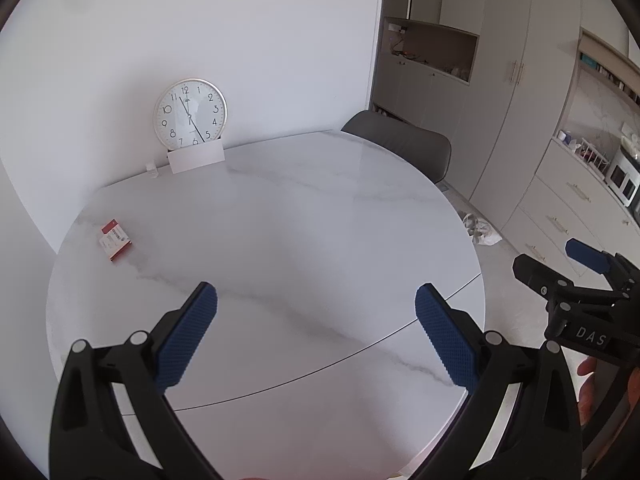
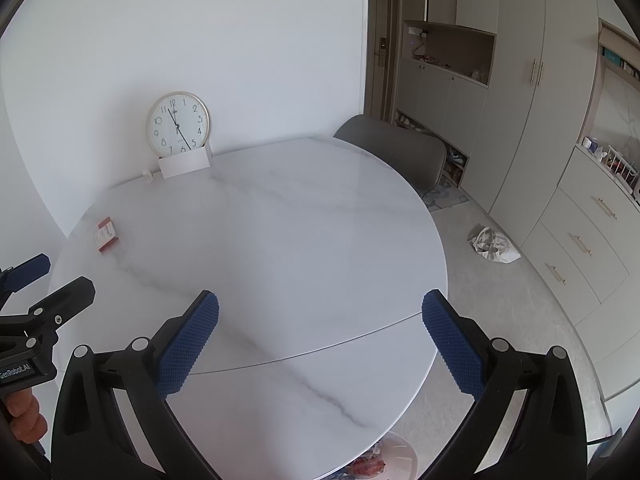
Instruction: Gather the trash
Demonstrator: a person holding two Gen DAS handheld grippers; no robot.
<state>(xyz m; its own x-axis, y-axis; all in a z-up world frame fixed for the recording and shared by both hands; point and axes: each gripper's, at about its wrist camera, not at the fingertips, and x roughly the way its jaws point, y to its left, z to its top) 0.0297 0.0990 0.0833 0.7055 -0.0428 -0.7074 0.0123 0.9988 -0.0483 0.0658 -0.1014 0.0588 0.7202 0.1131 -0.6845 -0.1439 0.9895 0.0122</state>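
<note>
A small red and white box lies on the round white marble table at its far left; it also shows in the right wrist view. My left gripper is open and empty above the near part of the table. My right gripper is open and empty to its right, near the table's right edge. A white bin with red scraps in it stands on the floor under the table's near edge. A crumpled white bag lies on the floor by the cabinets.
A wall clock leans against the wall behind a white card at the table's back. A grey chair stands at the far right of the table. Cabinets and drawers line the right side.
</note>
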